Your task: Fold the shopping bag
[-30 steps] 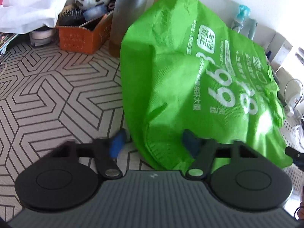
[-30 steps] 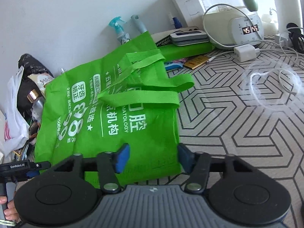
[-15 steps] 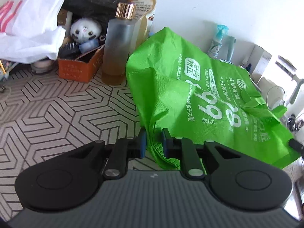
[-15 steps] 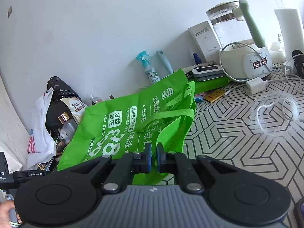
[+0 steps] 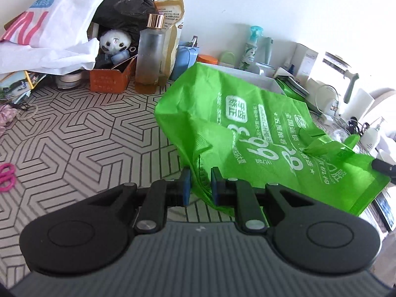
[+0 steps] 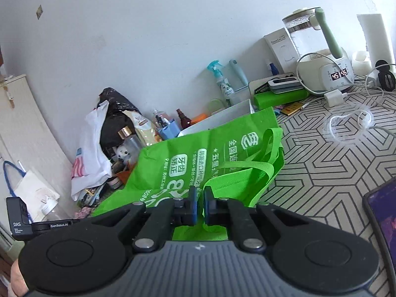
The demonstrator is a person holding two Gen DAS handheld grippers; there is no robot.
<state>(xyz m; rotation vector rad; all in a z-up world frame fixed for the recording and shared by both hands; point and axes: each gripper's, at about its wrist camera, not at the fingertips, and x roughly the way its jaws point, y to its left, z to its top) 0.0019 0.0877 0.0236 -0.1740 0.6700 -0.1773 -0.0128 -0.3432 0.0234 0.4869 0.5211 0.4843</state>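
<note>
Left wrist view: left gripper (image 5: 200, 185) pinches the near corner of a bright green non-woven fabric shopping bag (image 5: 250, 133), which stretches toward two o'clock over the geometric-patterned tabletop (image 5: 74, 138).

Right wrist view: right gripper (image 6: 200, 206) is clenched on the bag's (image 6: 198, 163) open edge by its handles (image 6: 259, 163) at twelve o'clock. Judged step: carrying the near edge over; next, lay the corners down aligned.

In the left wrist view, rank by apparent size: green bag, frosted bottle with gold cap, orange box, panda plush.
1. green bag, though it is nearest the camera
2. frosted bottle
3. orange box
4. panda plush, partly hidden
</note>
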